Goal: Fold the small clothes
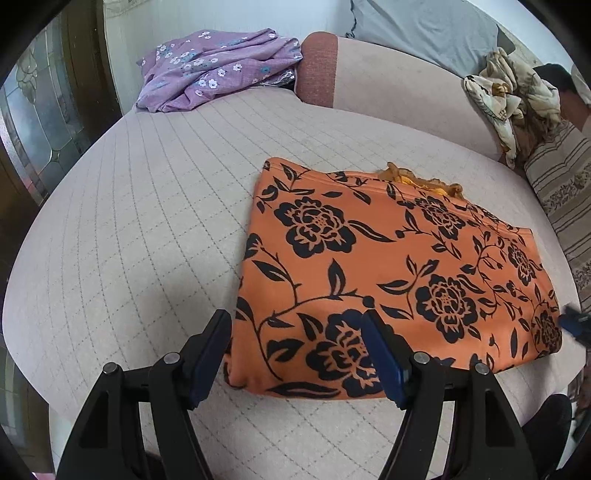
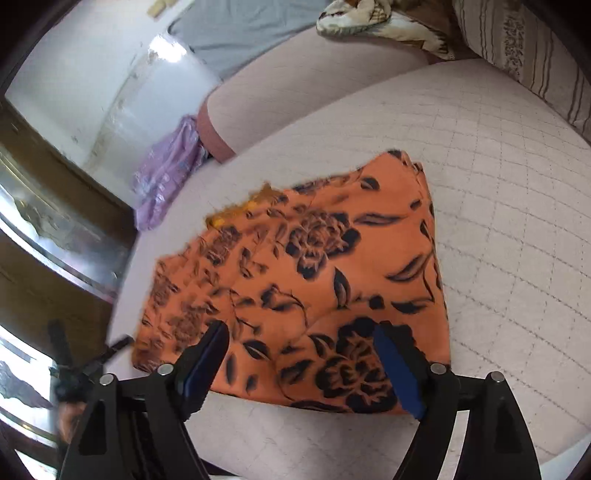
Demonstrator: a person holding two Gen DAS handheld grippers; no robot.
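Orange floral garment (image 1: 388, 273) folded flat on sofa seat (image 1: 147, 206), long axis left-right; my left gripper (image 1: 295, 354) and right gripper (image 2: 299, 362) both spread, holding nothing.

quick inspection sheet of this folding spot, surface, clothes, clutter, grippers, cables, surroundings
surface: pale quilted cushion of a sofa or bed, with a stitched grid.
job's things: orange cloth with black flowers lies folded flat on the cushion; a yellow frilled edge peeks out at its far side.
clutter: purple flowered cloth bunched at the far left corner; cream patterned cloth crumpled at the far right; striped pillow on the right.
grippers: left gripper open over the cloth's near left corner, holding nothing; right gripper open over its near edge, holding nothing.
cables: nothing seen.
surroundings: white wall, grey fabric behind, dark wood-framed glass door on the left.
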